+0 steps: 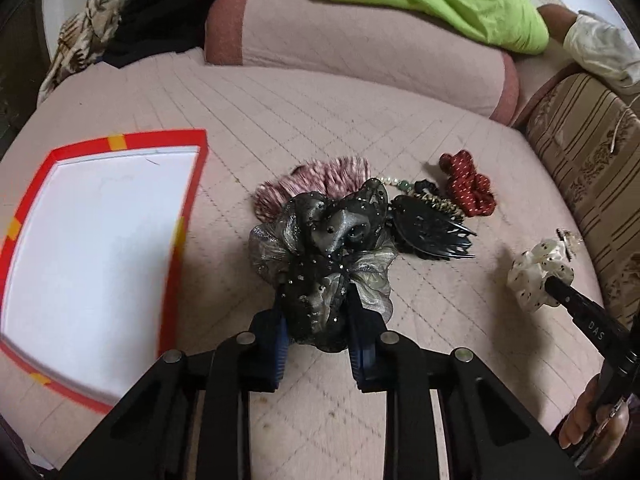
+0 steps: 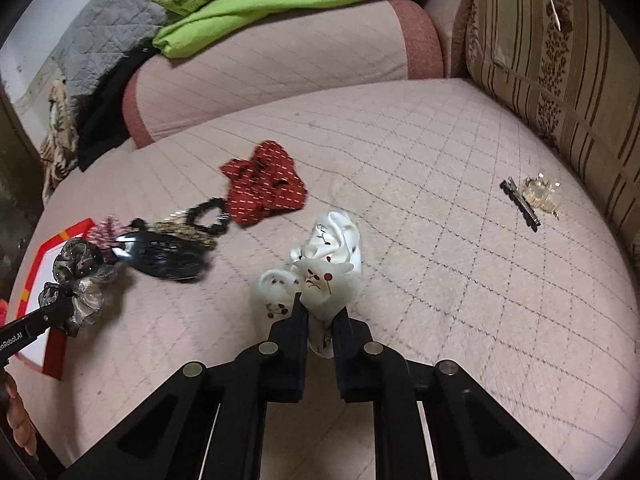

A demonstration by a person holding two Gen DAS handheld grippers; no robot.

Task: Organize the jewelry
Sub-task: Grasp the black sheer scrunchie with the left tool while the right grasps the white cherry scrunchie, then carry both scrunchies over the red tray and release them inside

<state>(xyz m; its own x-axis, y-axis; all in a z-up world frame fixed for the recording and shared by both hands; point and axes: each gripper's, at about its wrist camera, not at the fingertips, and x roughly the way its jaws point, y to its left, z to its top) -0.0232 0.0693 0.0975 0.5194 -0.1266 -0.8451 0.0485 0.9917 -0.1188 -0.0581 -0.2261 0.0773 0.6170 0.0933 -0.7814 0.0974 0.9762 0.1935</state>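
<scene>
With my left tongs (image 1: 318, 312) clamped on the grey organza scrunchie (image 1: 320, 248) beside the red box (image 1: 160, 136) and right tongs (image 2: 320, 312) pinching the white scrunchie (image 2: 320, 276), loose fabric could slip mid-carry.

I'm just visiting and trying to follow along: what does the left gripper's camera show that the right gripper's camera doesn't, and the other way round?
Only the left view shows the whole white inside of the red-edged box and a bead bracelet behind the pile.

Only the right view shows a grey quilt at the back and the clear hair clip lying plainly by the striped cushion.

Both show the left gripper shut on the black sparkly scrunchie, the right gripper shut on the white cherry-print scrunchie, the red scrunchie and the black claw clip.
</scene>
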